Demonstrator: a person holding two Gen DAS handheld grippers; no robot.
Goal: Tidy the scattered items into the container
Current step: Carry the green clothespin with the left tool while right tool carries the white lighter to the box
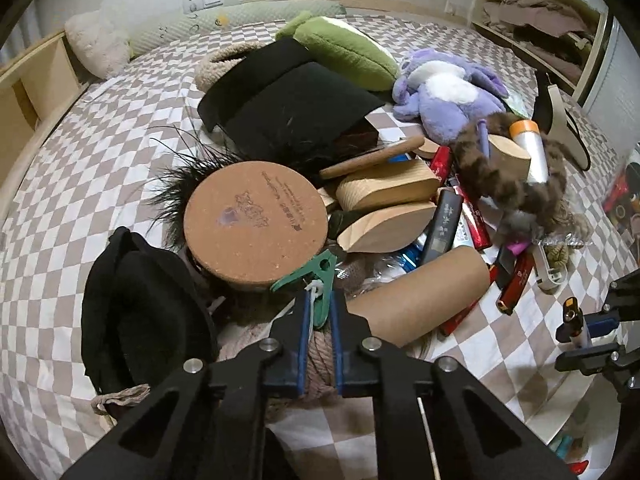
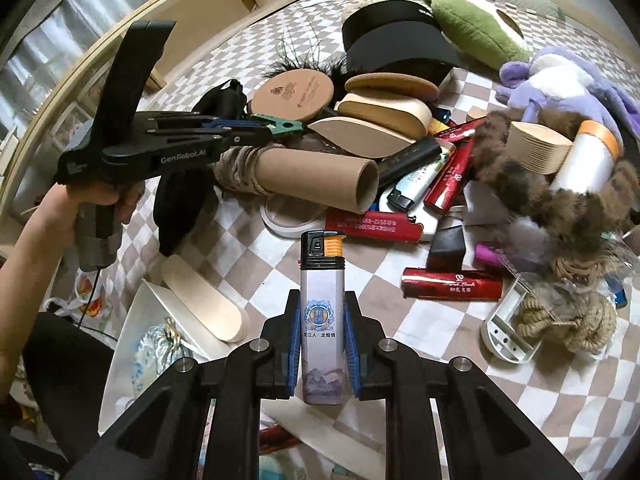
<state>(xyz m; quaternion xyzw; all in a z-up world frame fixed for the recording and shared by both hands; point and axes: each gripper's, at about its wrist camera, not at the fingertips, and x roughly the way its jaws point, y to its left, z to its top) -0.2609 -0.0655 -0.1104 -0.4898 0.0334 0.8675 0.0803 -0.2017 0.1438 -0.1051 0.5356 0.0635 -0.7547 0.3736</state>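
Observation:
In the left wrist view my left gripper [image 1: 320,300] is shut on a green clothes peg [image 1: 316,276], just above a rope-wound cardboard tube [image 1: 420,296] on the checked bed. The right wrist view shows that same gripper [image 2: 276,128] from the side, with the peg [image 2: 286,125] pinched at its tips. My right gripper [image 2: 322,296] is shut on a silver lighter [image 2: 322,272] with an orange and black top, held upright above the bedsheet. A white container [image 2: 132,312] sits at the lower left with a wooden oval piece inside.
A pile covers the bed: a cork disc [image 1: 254,220], wooden ovals [image 2: 384,110], red lighters [image 2: 452,284], a brown furry strip [image 2: 560,200], a purple plush [image 1: 444,92], a green plush [image 1: 344,52] and black pads [image 1: 296,108]. A hand [image 2: 68,208] holds the left gripper.

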